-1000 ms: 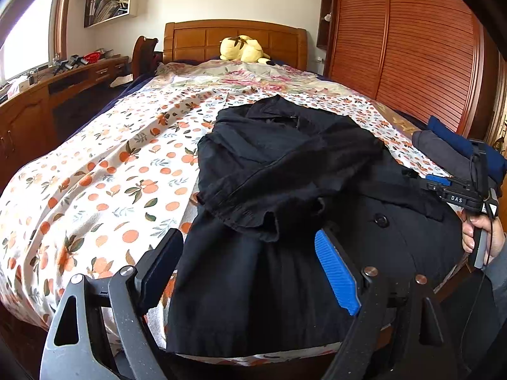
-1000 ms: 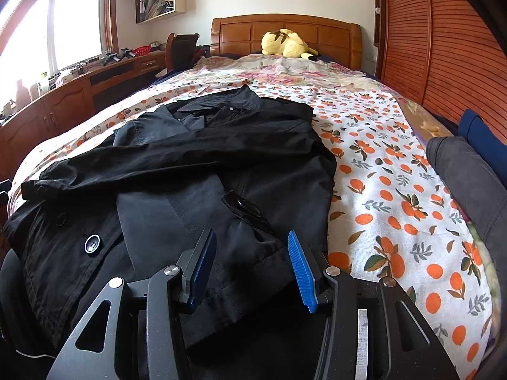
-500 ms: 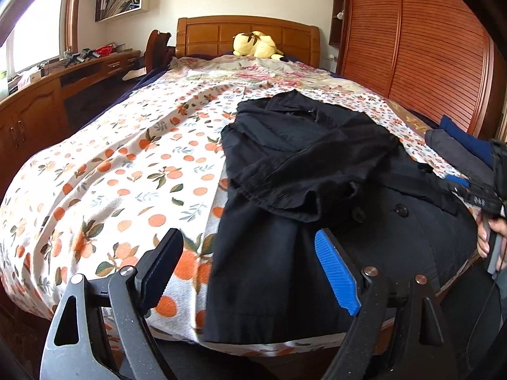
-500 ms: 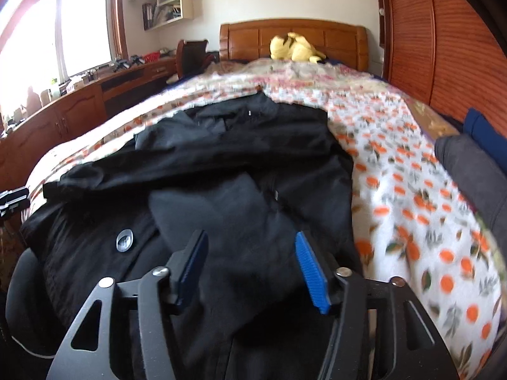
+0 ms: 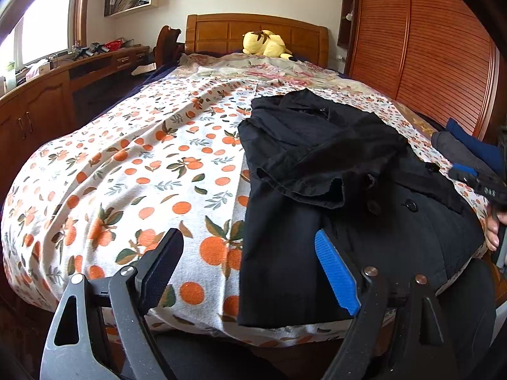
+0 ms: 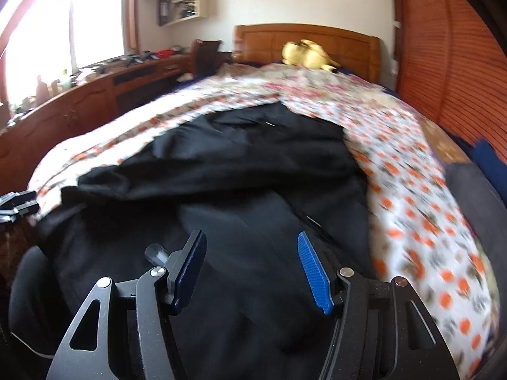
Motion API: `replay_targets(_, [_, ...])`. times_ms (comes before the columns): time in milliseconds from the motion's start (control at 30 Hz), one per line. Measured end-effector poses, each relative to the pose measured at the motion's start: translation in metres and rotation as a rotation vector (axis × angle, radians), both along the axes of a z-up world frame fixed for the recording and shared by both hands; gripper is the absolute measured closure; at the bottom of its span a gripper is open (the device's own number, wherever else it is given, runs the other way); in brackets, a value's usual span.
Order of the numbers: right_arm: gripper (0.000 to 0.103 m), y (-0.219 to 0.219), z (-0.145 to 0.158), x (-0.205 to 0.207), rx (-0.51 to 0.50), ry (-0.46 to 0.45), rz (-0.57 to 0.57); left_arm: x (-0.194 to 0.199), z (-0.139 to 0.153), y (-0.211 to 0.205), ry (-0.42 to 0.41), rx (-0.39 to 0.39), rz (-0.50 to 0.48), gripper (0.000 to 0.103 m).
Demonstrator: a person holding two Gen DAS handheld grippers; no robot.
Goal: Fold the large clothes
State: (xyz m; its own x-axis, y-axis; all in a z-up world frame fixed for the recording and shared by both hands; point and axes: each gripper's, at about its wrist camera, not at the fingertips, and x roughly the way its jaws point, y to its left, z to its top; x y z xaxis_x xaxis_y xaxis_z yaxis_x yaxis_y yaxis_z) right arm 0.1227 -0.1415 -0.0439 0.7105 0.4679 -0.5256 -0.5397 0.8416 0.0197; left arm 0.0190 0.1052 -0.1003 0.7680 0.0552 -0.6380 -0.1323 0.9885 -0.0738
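A large black coat (image 5: 332, 174) lies spread on the right half of the bed, one sleeve folded across its chest and buttons showing. My left gripper (image 5: 250, 269) hangs open over the foot edge of the bed, at the coat's left hem, with nothing between its pads. In the right wrist view the same coat (image 6: 253, 174) fills the middle. My right gripper (image 6: 250, 253) stands open just above its lower part and grips no cloth. A hand (image 5: 494, 231) holds the right gripper (image 5: 475, 183) at the coat's right side.
The bedspread (image 5: 142, 174) has an orange fruit print. Folded grey and blue clothes (image 5: 459, 148) lie at the bed's right edge. A yellow plush toy (image 5: 266, 44) rests by the headboard. A wooden desk (image 5: 38, 101) runs along the left, a slatted wardrobe (image 5: 427, 47) along the right.
My left gripper has slid left along the bed's foot, so the coat now sits further right in its view. My right gripper's jaws have widened and it has pulled back a little; its view is blurred.
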Motion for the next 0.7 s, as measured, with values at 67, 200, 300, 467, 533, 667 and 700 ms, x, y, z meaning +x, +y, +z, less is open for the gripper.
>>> replay_targets(67, [0.041,0.031,0.008,0.005,-0.002,-0.018,0.055,-0.003,0.002,0.003,-0.004,0.001,0.004,0.017])
replay_targets(200, [0.041,0.092,0.014,0.023,-0.003,-0.007,0.15,-0.007,0.006,0.01,-0.01,0.002,0.013,0.017])
replay_targets(300, [0.043,0.138,0.012,0.039,-0.006,0.03,0.211,-0.009,0.008,0.014,-0.015,0.004,0.015,0.017])
replay_targets(467, [0.044,0.196,-0.006,0.057,-0.075,0.087,0.275,-0.012,0.008,0.02,-0.019,0.003,0.019,0.017])
replay_targets(533, [0.044,0.214,-0.019,0.06,-0.104,0.134,0.308,-0.012,0.008,0.021,-0.018,0.003,0.02,0.017])
replay_targets(667, [0.044,0.24,-0.042,0.062,-0.18,0.166,0.336,-0.013,0.008,0.026,-0.017,0.0,0.02,0.017])
replay_targets(700, [0.044,0.242,-0.042,0.063,-0.18,0.163,0.334,-0.013,0.007,0.028,-0.017,-0.002,0.02,0.017])
